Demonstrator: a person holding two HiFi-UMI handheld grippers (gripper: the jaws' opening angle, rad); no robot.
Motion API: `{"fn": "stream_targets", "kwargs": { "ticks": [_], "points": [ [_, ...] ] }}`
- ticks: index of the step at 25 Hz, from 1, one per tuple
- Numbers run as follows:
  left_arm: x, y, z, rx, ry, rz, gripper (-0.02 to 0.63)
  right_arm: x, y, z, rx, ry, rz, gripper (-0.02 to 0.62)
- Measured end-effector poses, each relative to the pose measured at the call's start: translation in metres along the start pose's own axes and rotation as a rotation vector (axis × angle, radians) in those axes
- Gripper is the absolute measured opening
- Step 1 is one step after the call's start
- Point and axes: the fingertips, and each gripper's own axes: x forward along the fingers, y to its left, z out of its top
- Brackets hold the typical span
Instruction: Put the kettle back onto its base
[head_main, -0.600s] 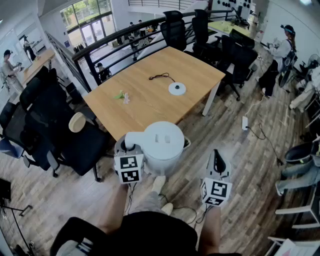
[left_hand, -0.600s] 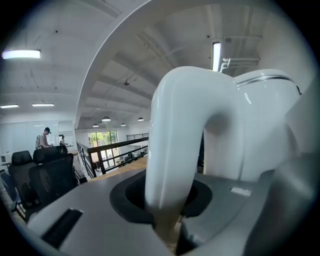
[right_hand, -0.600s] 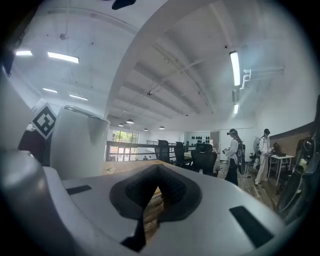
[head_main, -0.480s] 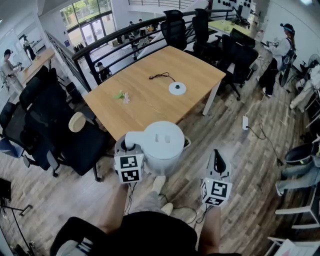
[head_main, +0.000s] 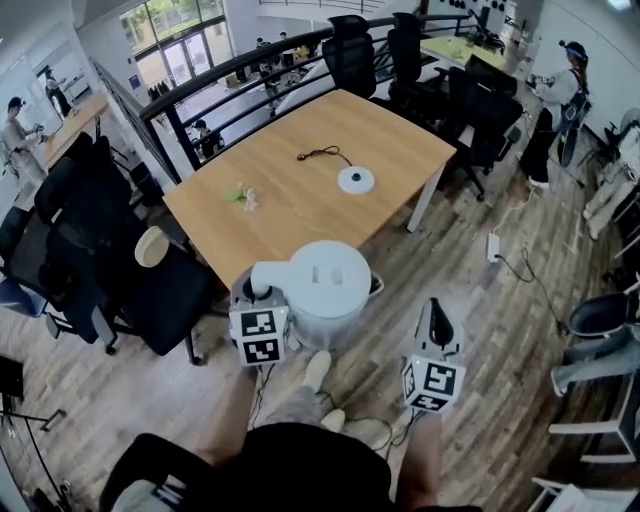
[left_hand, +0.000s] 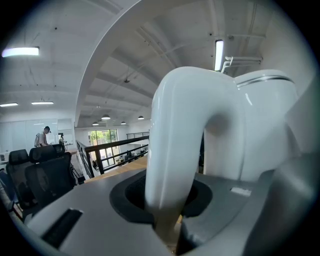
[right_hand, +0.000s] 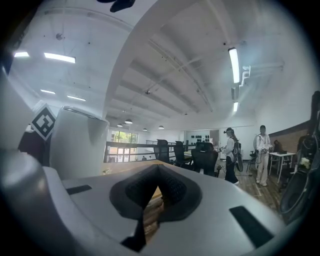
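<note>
The white kettle (head_main: 325, 285) hangs in the air just in front of the near edge of the wooden table (head_main: 290, 215). My left gripper (head_main: 258, 292) is shut on the kettle's curved handle (left_hand: 172, 150), which fills the left gripper view between the jaws. The round white base (head_main: 354, 179) lies on the table's far side, with a black cord (head_main: 320, 153) behind it. My right gripper (head_main: 434, 310) floats to the right of the kettle, shut, with nothing in it. The kettle's body (right_hand: 80, 145) shows at the left of the right gripper view.
Black office chairs (head_main: 100, 250) crowd the table's left side, and more (head_main: 460, 100) stand at its far right. A small green and white item (head_main: 243, 192) lies on the table. A power strip (head_main: 491, 245) and cables lie on the wooden floor. People stand in the distance.
</note>
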Motion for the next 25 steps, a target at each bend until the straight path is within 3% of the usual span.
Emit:
{"fn": "stream_targets", "kwargs": {
  "ticks": [19,25],
  "points": [
    [0.143,0.022,0.050,0.002,0.007,-0.048,0.072,0.137,-0.013,0.020,-0.020,0.044,-0.043,-0.002],
    [0.191,0.034,0.062,0.005,0.000,-0.085,0.074,0.178,-0.008,0.032,-0.014,0.012,-0.070,-0.002]
  ]
}}
